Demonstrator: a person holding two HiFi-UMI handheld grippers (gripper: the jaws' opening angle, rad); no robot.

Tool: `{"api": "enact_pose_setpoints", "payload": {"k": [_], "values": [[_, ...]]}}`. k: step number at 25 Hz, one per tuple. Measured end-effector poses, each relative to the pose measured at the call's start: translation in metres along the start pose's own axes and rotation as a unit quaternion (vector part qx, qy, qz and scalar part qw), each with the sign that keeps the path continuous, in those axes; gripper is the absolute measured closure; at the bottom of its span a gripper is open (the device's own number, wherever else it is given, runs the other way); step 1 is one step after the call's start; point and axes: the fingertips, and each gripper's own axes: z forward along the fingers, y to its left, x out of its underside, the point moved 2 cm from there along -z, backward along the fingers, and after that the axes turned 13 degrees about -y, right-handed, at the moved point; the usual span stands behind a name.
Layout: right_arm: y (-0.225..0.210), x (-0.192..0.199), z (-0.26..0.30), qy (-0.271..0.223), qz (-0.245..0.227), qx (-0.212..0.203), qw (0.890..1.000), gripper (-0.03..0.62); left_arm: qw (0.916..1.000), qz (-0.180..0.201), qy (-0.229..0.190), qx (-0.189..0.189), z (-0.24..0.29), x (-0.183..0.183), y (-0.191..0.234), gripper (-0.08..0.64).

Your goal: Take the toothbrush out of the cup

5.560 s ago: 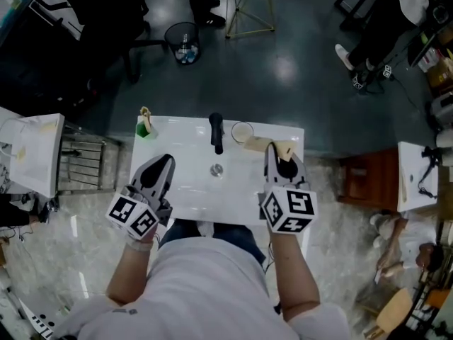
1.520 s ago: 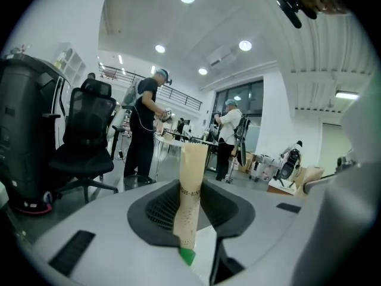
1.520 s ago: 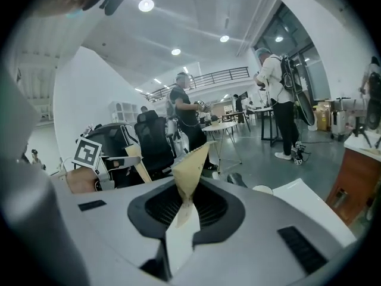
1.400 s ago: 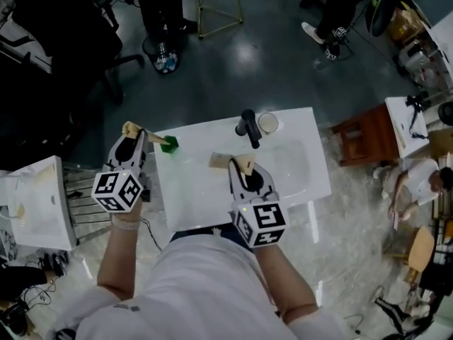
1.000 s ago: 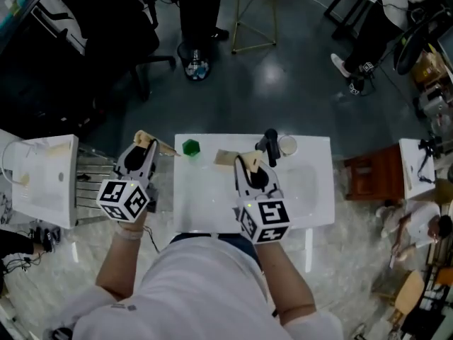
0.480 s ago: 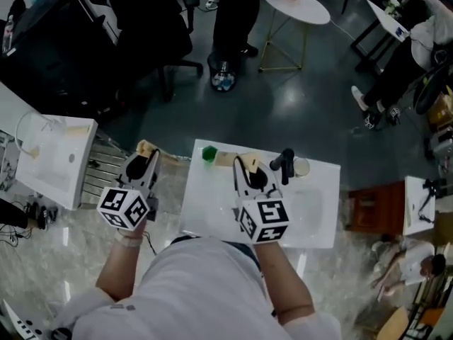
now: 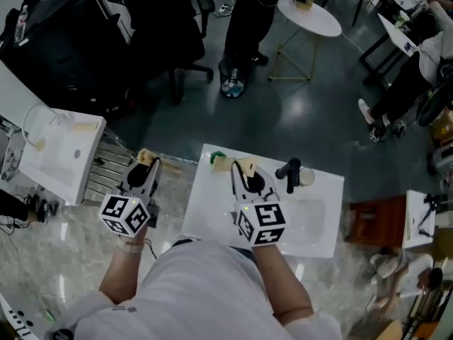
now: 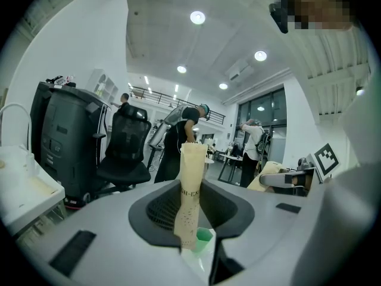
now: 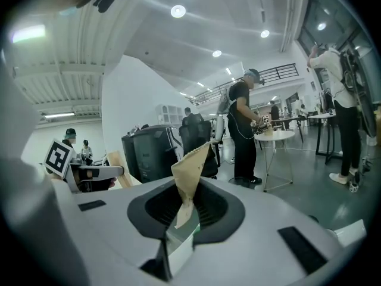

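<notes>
Across the lower middle of the head view, one white basin (image 7: 318,218) carries one black faucet (image 7: 291,174). One round cup (image 7: 306,177) stands just right of the faucet, and one small green piece (image 7: 216,159) sits at the basin's upper left corner. Two grippers reach up the frame, each with one marker cube at its rear.

The left gripper (image 7: 148,168) is left of the basin, off its edge. Its jaws are clenched on one tan paper packet (image 8: 190,183), which stands upright between them with some print on its face. A bit of green shows low beside the packet's bottom end; I cannot tell whether the two touch.

The right gripper (image 7: 248,176) is over the basin's upper left part, between the green piece and the faucet. Its jaws grip a second tan packet (image 9: 189,171), whose creased top leans to the right of the frame. A pale blocky piece sits just under it between the jaws; I cannot tell what it is.

Both packets are out of the cup, the right one near it and the left one well apart. No bare toothbrush shows, and I cannot tell whether either wrapper holds it.

One more white basin (image 7: 60,151) stands at the left, and one round white table (image 7: 309,14) at the upper right.
</notes>
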Motion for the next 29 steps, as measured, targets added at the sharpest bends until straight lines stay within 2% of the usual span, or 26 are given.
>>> {"api": "enact_pose_setpoints", "payload": {"k": [29], "values": [[-0.014,0.003,-0.027,0.004,-0.002,0.021,1.000,0.535,0.9998,-0.007,0.001,0.016,0.000,0.003,-0.026,0.456]]}}
